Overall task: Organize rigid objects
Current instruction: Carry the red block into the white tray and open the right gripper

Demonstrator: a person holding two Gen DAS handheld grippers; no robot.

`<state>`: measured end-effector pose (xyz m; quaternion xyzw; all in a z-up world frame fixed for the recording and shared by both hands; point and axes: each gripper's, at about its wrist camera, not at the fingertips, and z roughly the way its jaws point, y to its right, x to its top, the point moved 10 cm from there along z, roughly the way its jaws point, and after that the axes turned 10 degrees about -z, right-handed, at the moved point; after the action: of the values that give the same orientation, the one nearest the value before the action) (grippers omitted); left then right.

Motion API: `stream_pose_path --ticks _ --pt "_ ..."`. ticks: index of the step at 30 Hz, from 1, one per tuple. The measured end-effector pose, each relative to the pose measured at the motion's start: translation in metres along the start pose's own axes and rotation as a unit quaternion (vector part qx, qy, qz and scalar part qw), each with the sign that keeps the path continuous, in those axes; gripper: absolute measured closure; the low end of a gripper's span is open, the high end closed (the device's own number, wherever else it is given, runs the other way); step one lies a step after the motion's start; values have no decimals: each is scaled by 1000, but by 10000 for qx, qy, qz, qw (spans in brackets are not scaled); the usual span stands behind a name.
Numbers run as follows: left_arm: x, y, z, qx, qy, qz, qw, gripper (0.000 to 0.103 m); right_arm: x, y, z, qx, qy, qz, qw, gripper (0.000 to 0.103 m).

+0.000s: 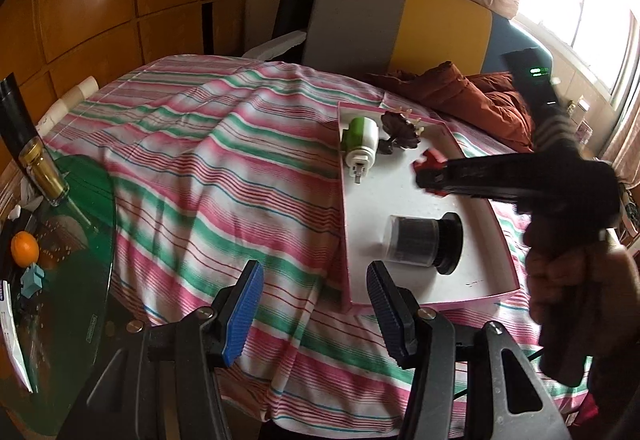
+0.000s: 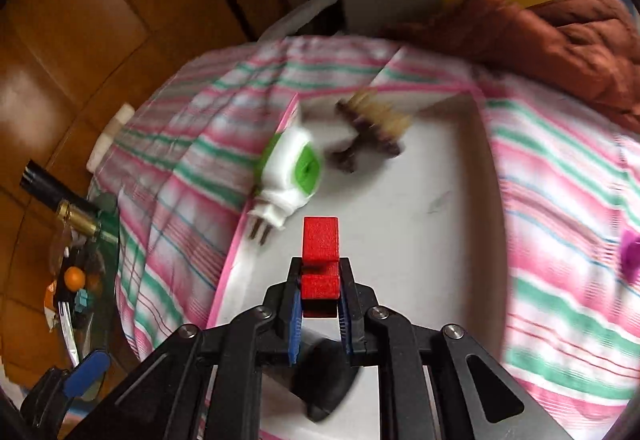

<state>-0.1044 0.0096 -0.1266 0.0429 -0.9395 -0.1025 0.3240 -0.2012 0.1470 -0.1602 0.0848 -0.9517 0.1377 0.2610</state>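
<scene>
A white tray with a pink rim (image 1: 404, 280) (image 2: 440, 208) lies on the striped bedspread. In it are a green-and-white plug-in device (image 1: 360, 142) (image 2: 290, 176), a dark hair clip (image 1: 400, 130) (image 2: 372, 124) and a black-lidded jar lying on its side (image 1: 424, 242) (image 2: 326, 380). My right gripper (image 2: 319, 282) is shut on a red block (image 2: 320, 264) and holds it over the tray; it also shows in the left wrist view (image 1: 426, 174). My left gripper (image 1: 316, 310) is open and empty, just in front of the tray's near left corner.
A green glass side table (image 1: 72, 280) at left carries a bottle (image 1: 40, 168) and an orange (image 1: 24, 248). A rust-brown jacket (image 1: 472, 92) lies behind the tray. A purple object (image 2: 630, 252) lies on the bedspread to the right. A chair (image 1: 360, 20) stands at the far side.
</scene>
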Motion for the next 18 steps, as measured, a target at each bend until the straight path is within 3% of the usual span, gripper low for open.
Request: stream_pose_path --ticks 4,18 --pt "0 -7 3 33 -43 -83 10000 49 -8 -20 19 273 -183 -63 9994 84" --pt "-1 -14 -1 51 -11 -181 9998 49 -12 -37 -1 164 37 -338 9993 82"
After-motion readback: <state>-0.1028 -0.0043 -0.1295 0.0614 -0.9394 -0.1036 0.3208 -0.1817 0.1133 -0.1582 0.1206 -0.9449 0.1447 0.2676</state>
